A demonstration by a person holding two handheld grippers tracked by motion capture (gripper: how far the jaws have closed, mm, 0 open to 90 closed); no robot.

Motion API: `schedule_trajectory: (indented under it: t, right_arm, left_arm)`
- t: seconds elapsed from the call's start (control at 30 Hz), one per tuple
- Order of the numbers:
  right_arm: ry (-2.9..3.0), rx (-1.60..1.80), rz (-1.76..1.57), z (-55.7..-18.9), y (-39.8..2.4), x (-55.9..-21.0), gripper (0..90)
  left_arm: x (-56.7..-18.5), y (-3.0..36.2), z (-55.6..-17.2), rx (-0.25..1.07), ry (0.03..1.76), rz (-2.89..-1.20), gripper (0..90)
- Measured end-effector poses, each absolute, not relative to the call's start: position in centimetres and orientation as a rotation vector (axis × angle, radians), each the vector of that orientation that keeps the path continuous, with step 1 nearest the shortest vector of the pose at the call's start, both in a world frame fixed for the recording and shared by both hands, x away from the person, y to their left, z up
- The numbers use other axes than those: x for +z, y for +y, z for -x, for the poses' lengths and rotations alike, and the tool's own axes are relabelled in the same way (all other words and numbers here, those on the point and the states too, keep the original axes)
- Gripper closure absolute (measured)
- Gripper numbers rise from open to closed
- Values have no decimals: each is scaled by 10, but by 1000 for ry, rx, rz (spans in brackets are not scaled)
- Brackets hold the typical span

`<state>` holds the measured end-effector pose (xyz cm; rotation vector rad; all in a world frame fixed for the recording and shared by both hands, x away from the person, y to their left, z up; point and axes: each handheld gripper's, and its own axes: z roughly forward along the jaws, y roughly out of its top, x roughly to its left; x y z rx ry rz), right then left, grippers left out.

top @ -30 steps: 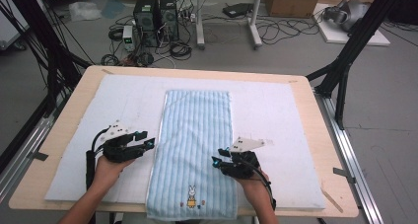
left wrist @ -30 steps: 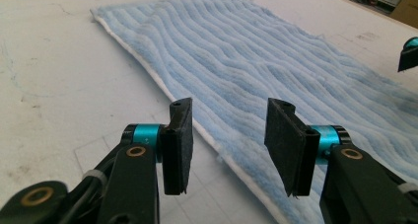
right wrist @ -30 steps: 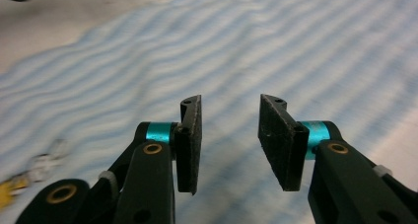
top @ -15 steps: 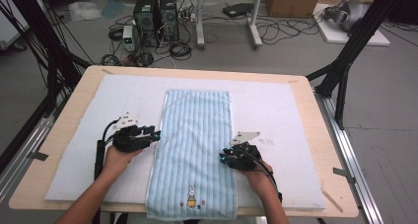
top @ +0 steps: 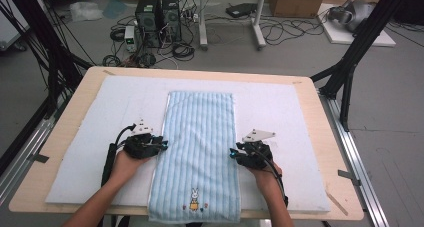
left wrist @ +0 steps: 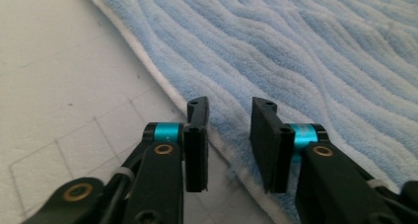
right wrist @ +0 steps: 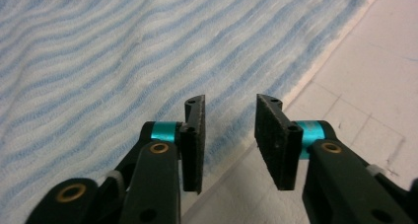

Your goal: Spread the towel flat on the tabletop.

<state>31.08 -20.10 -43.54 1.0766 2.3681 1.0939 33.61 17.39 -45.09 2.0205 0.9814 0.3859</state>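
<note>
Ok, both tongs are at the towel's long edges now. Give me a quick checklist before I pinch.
1. Left tongs over the left edge of the towel: ok, the hem runs between the jaws in the left gripper view.
2. Right tongs over the right edge: ok, the hem passes between the jaws.
3. Jaws apart, nothing gripped: ok on both. The left have just been closing, the right just opening again.
4. Towel flat on the white mat: ok, only slight ripples.
5. Both hands level with each other across the towel: ok in the high view.
6. Pads low enough to catch the hem: cannot tell.
</note>
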Motion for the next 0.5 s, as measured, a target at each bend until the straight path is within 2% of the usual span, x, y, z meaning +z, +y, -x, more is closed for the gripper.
schedule_trajectory:
  t: [0.37, 0.43, 0.5]
  right_arm:
    - [2446, 1033, -1118, -312, -202, -442, 683]
    - [2452, 1059, -1135, -311, -205, -443, 653]
    - [2446, 1078, -1141, -311, -207, -442, 579]
  left_arm:
    - [-451, 176, -328, 401, 978, -2032, 782]
    - [-450, 177, -326, 397, 978, -2040, 796]
    - [-449, 179, -328, 380, 991, -2037, 770]
